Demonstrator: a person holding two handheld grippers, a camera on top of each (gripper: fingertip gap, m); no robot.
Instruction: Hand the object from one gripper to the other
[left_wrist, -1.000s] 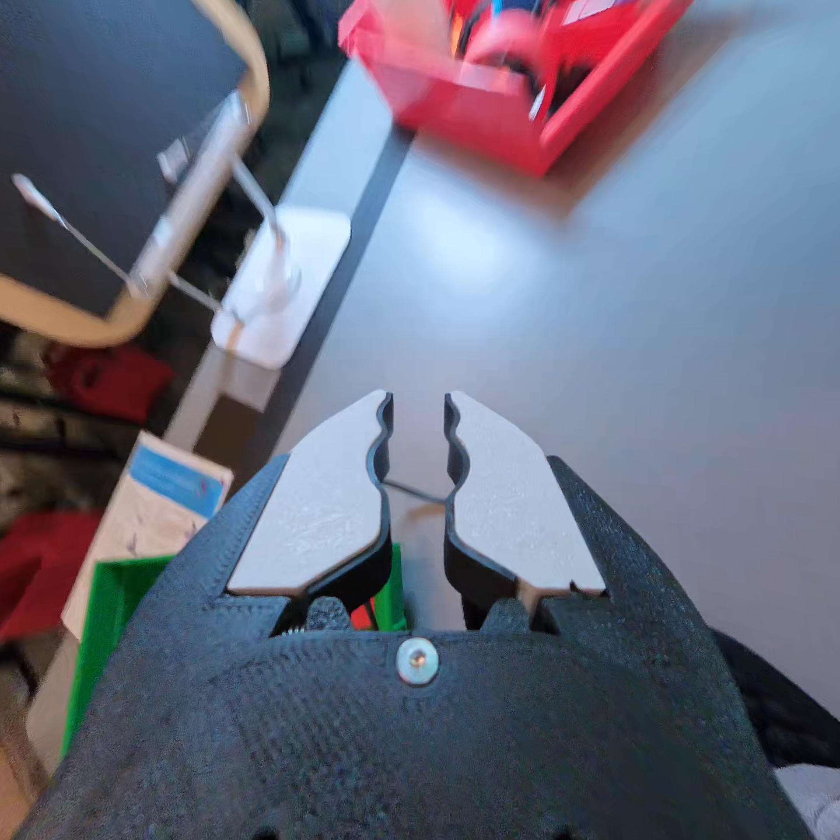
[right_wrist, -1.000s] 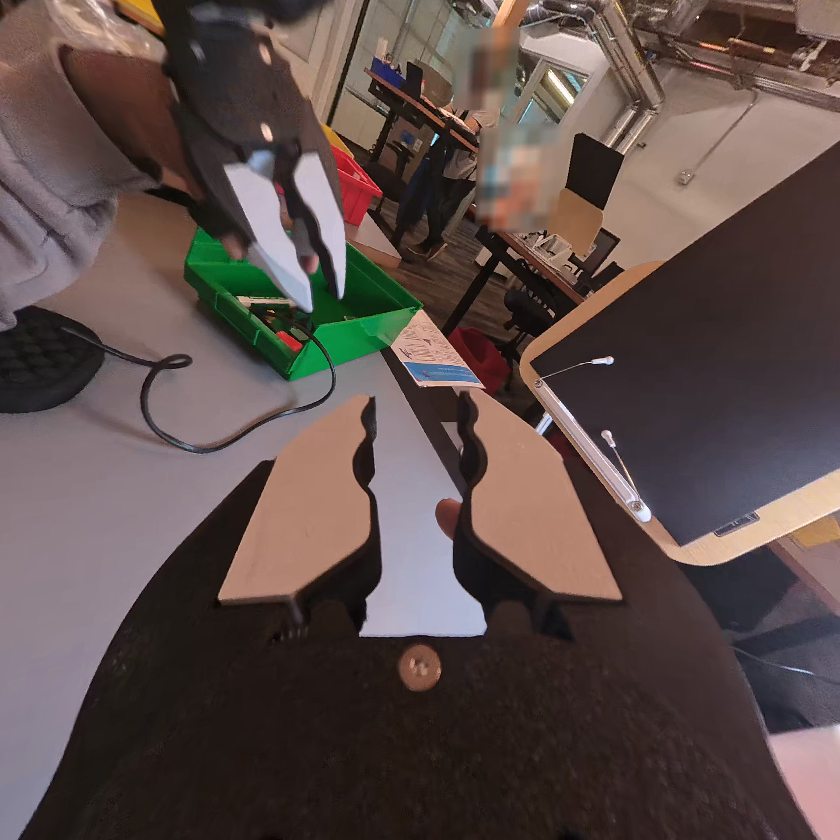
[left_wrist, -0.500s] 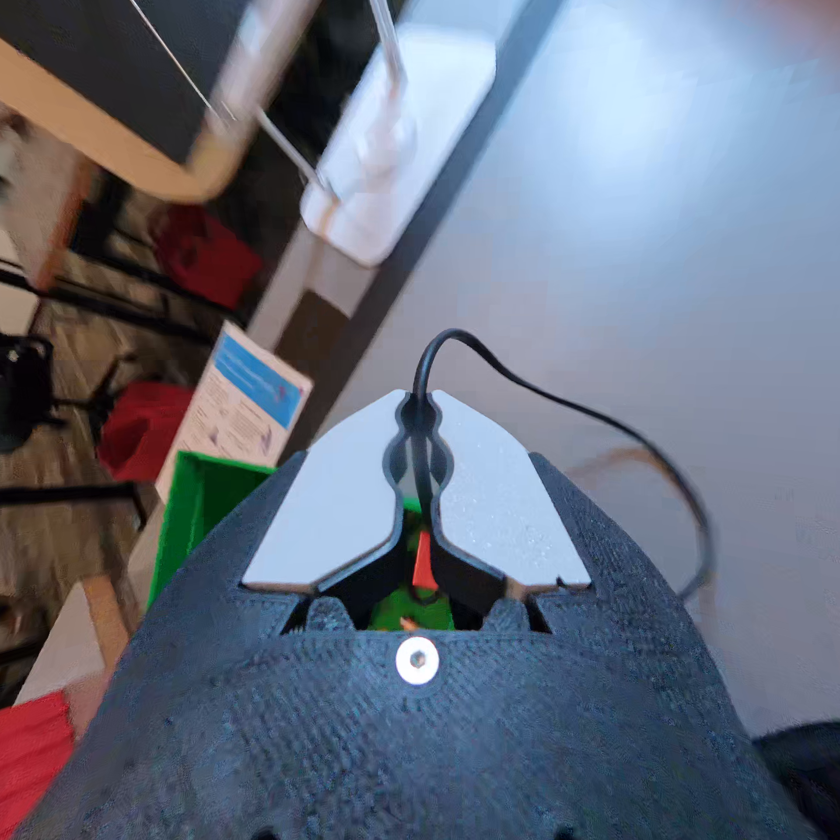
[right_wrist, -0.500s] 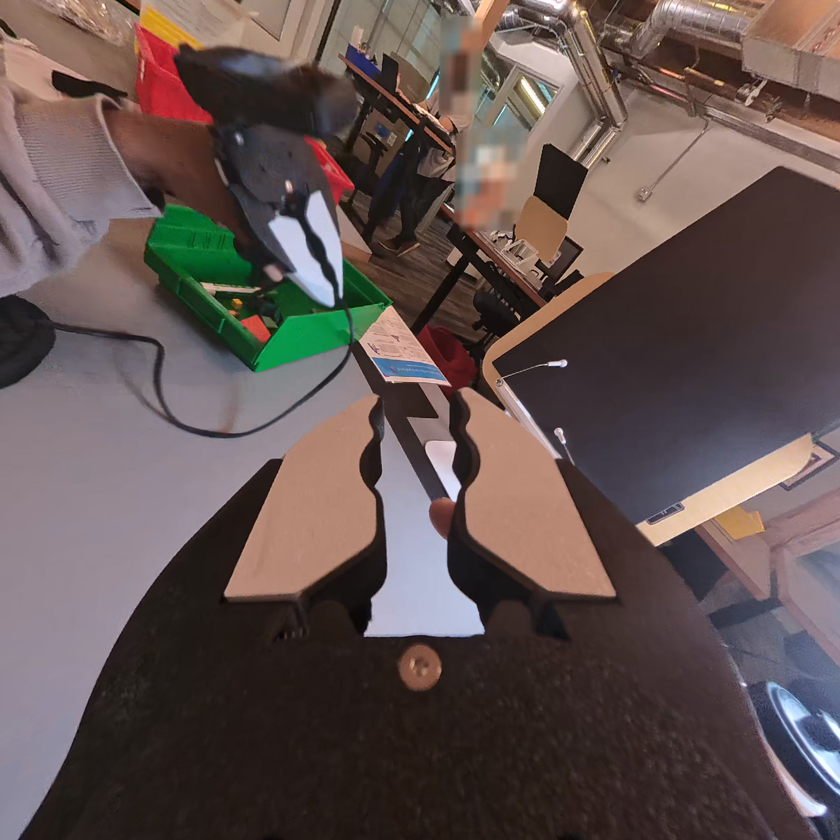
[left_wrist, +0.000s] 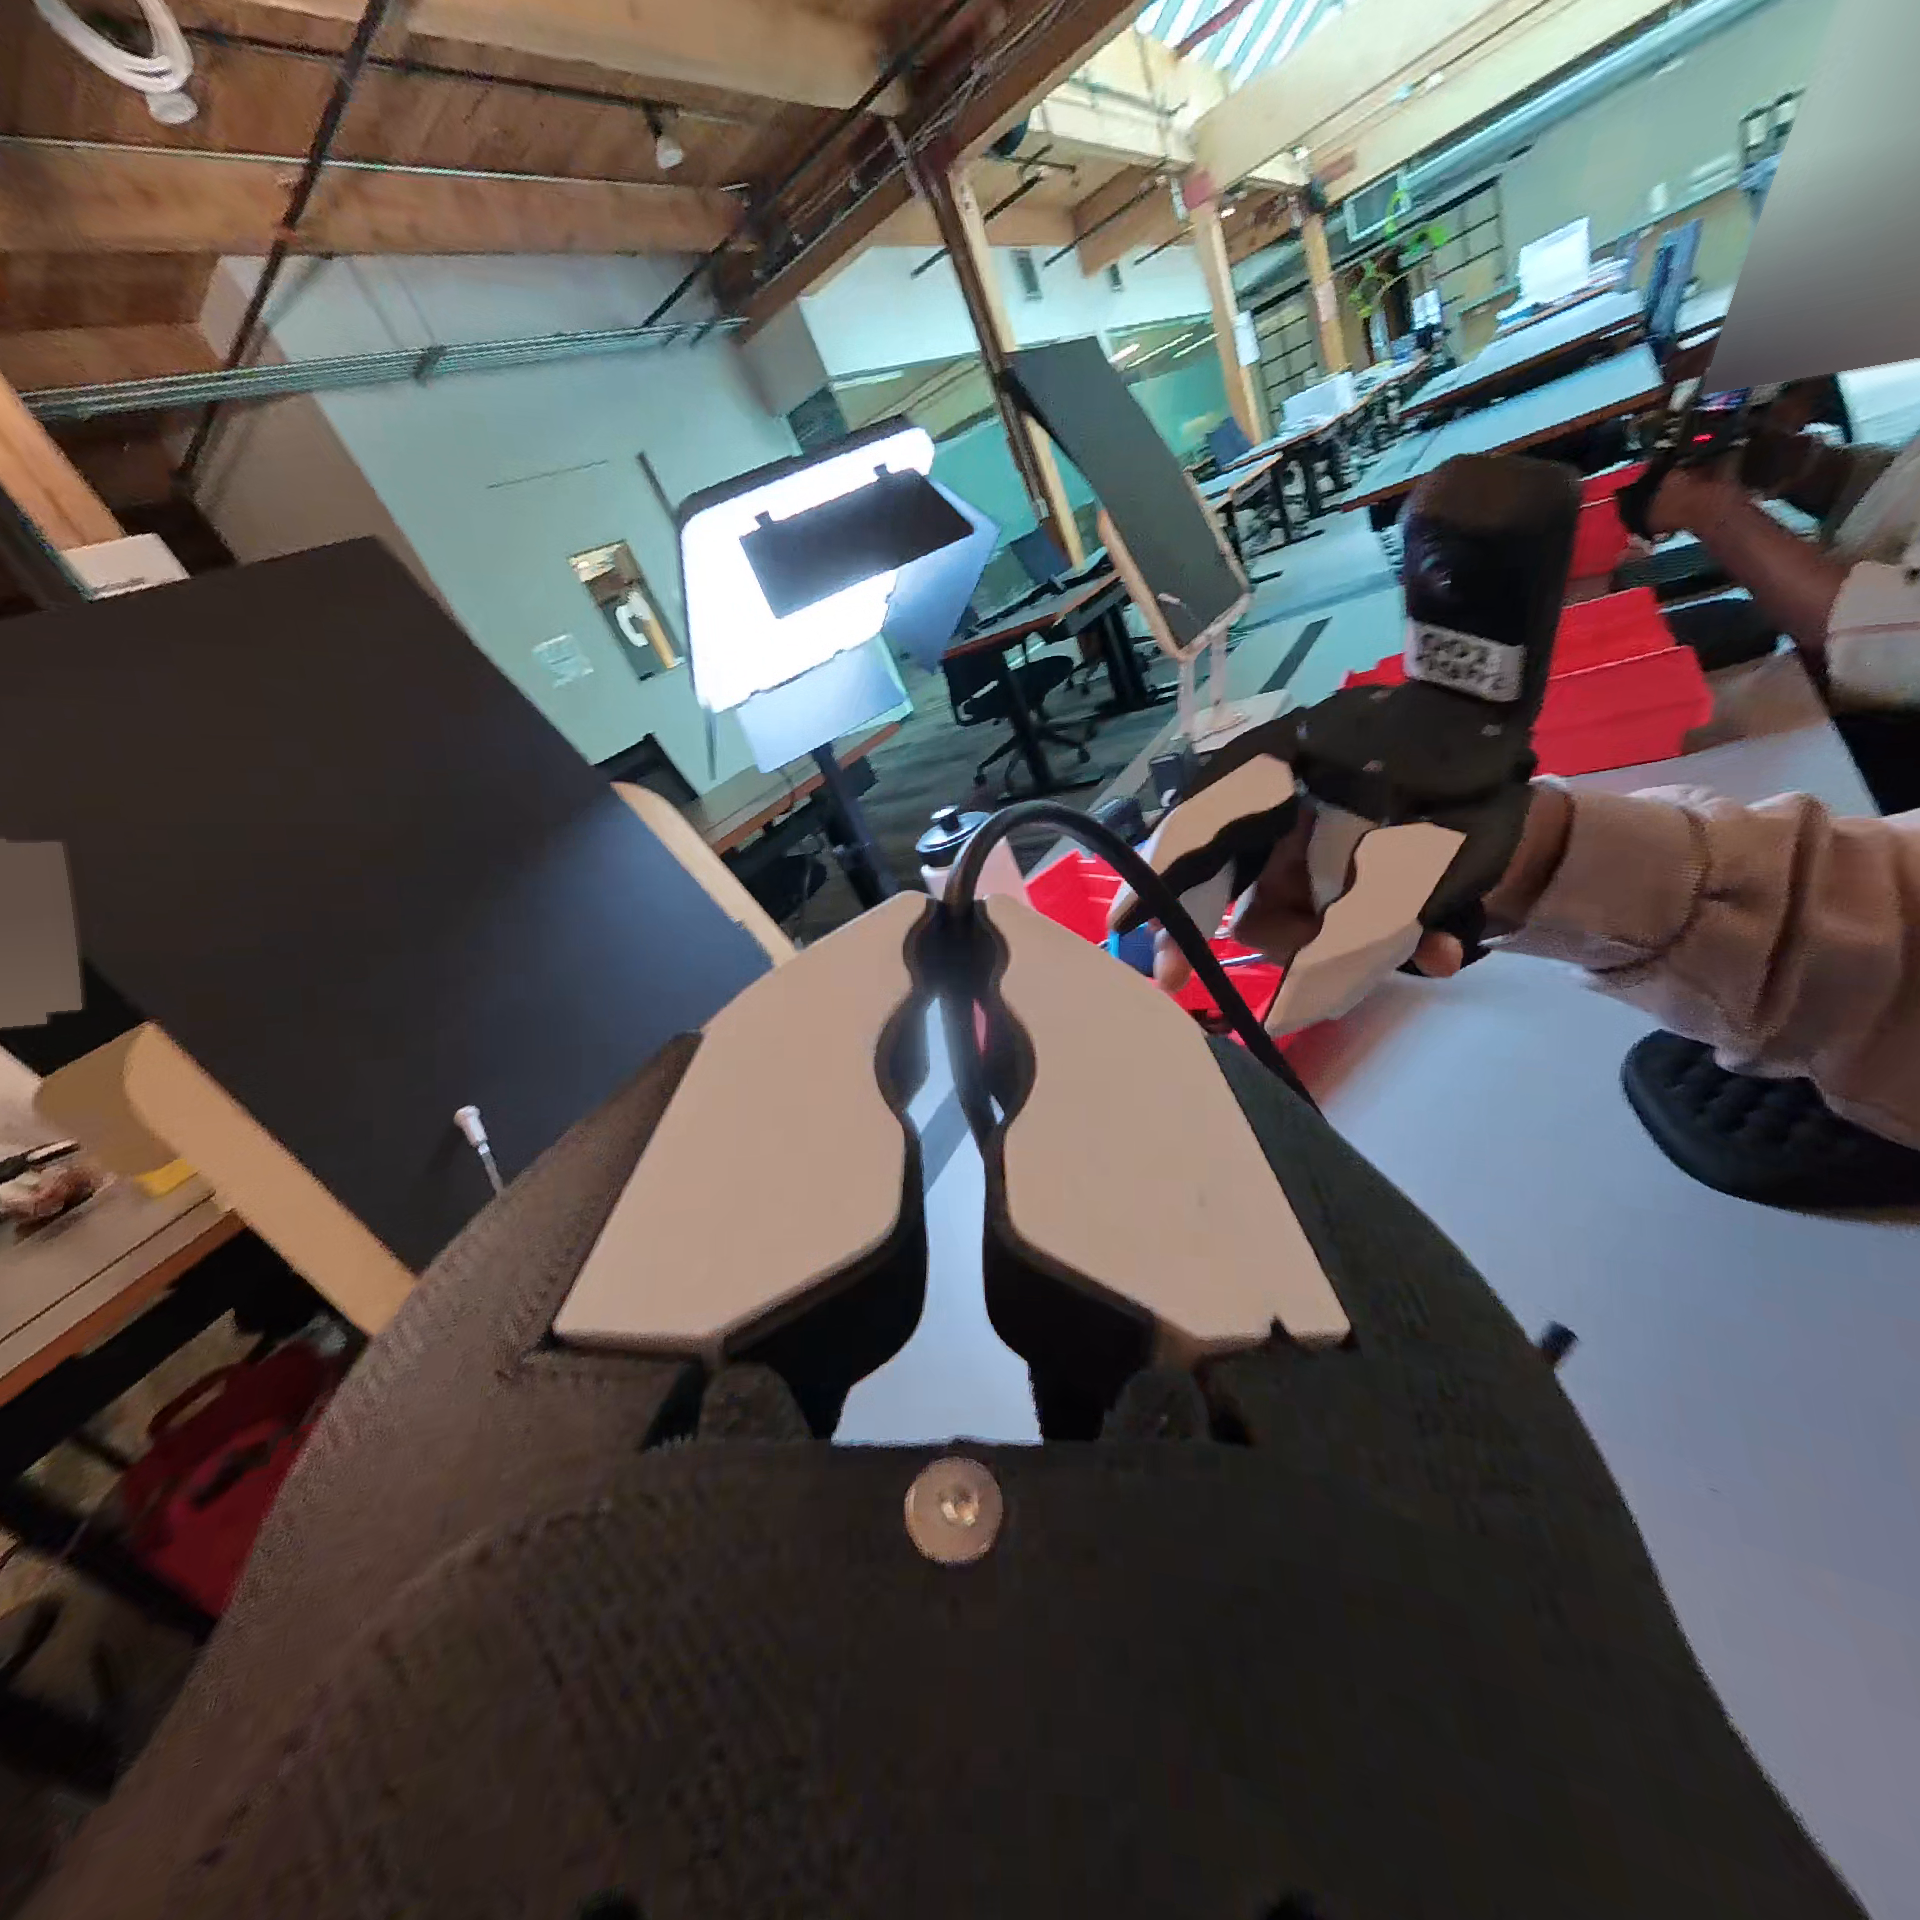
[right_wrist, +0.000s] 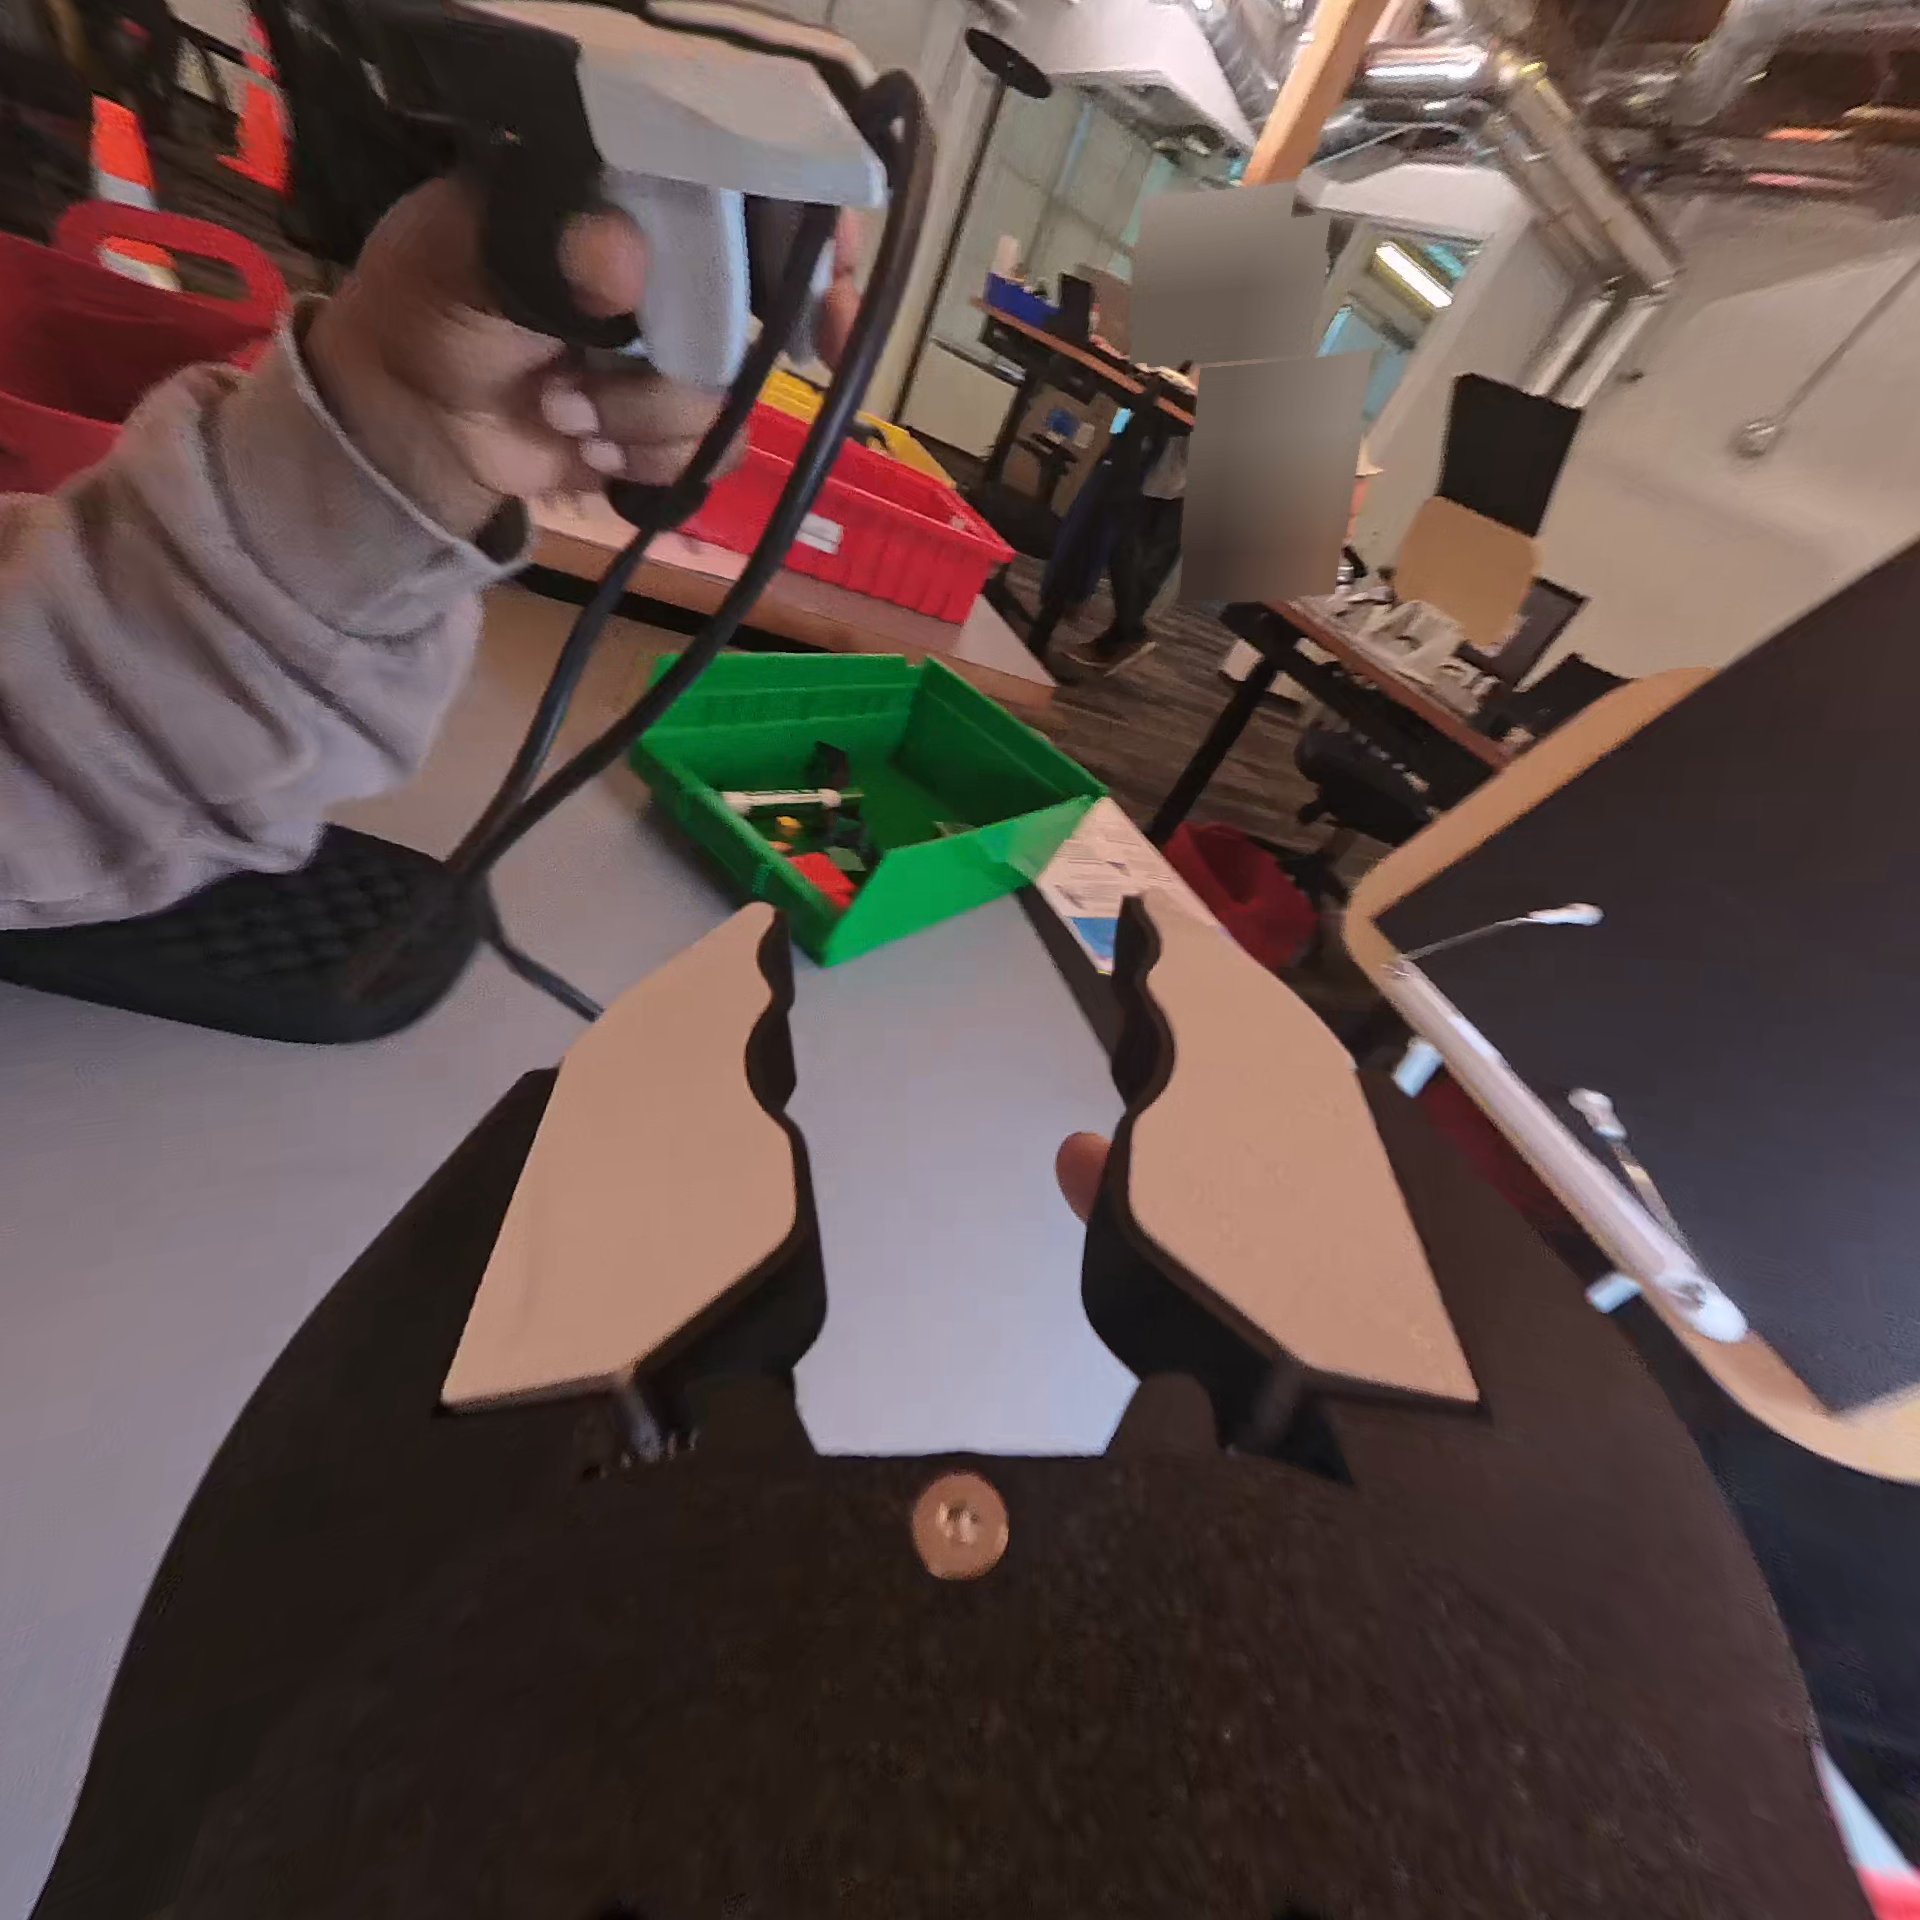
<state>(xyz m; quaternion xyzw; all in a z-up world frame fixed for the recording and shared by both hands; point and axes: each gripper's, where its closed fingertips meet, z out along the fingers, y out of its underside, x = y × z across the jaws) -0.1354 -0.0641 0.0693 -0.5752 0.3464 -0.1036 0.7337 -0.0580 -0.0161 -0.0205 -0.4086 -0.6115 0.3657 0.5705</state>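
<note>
Left wrist view: we have lifted the black cable (left_wrist: 1081, 847), clamped in our left gripper (left_wrist: 958, 914); at two o'clock our right gripper (left_wrist: 1205, 940) gapes empty, ready to receive.

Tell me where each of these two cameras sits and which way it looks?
Left wrist view: on the left gripper, facing across the room; jaws shut on the cable; right gripper and sleeve beyond.
Right wrist view: on the right gripper, facing the green bin; jaws open.
Shared: cable, table.
</note>
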